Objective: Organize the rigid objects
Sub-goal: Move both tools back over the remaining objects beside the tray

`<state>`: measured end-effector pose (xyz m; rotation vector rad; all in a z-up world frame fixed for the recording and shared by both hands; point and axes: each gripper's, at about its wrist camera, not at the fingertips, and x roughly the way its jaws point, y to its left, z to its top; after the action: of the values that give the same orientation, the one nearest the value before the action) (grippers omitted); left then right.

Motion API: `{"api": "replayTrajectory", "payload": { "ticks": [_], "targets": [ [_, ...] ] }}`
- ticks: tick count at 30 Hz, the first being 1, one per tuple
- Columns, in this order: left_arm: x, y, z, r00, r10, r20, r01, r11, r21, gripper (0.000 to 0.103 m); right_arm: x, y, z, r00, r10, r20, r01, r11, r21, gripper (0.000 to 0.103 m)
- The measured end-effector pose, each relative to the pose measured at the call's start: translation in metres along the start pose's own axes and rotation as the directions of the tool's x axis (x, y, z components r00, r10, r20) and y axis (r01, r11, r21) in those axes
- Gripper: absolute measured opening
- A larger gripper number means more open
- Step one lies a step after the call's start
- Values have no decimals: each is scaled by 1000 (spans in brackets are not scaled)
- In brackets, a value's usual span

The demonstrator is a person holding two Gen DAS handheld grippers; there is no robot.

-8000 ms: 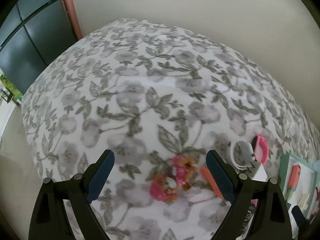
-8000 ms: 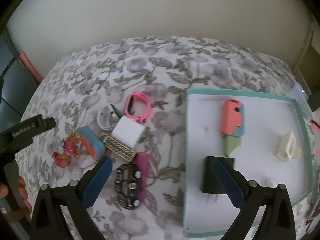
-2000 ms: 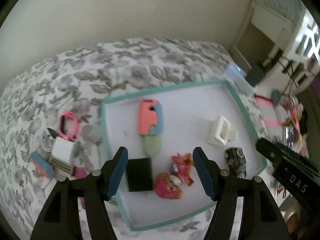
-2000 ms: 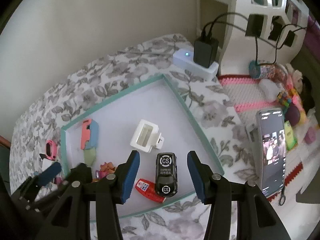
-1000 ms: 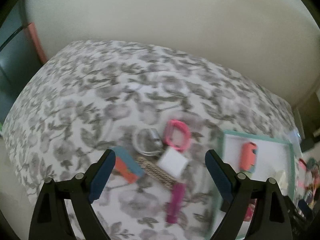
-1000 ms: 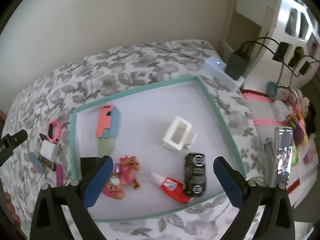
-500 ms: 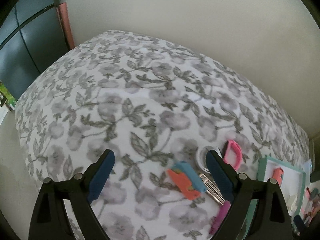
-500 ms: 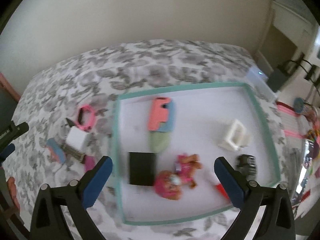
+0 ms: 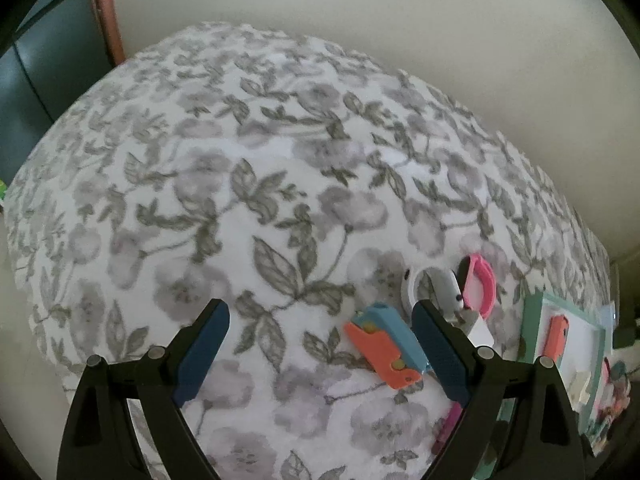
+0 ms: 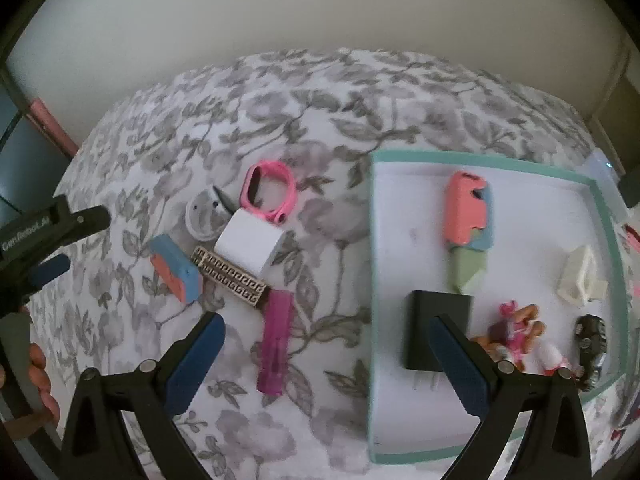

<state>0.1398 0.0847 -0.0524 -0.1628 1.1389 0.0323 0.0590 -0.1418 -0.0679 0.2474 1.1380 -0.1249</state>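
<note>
Since half a second ago the left gripper [image 9: 320,346] has come nearer the orange-blue block [image 9: 384,350], now just inside its right finger, fingers spread and empty like the right gripper [image 10: 326,354], so closing off-centre could push it away on the soft bed [image 9: 240,184].

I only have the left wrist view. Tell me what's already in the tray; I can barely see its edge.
Observer: The right wrist view shows the tray holding a black block, a pink doll figure and a dark toy car.
Operator: Report anything loose that my right finger hides.
Observer: A patterned bar lies against the white cube.
Operator: State the right gripper's condition.
Observer: The right gripper is open and empty, above the magenta stick.
</note>
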Motion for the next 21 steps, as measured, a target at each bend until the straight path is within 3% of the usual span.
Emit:
{"api": "replayTrajectory", "payload": {
  "ticks": [11, 21],
  "targets": [
    [40, -18, 0, 994, -54, -95, 57, 998, 34, 93, 27, 18, -1, 999, 5, -49, -7, 1000, -29, 98],
    [65, -31, -8, 989, -1, -145, 16, 995, 103, 93, 28, 21, -1, 999, -13, -48, 11, 999, -46, 95]
  ]
}}
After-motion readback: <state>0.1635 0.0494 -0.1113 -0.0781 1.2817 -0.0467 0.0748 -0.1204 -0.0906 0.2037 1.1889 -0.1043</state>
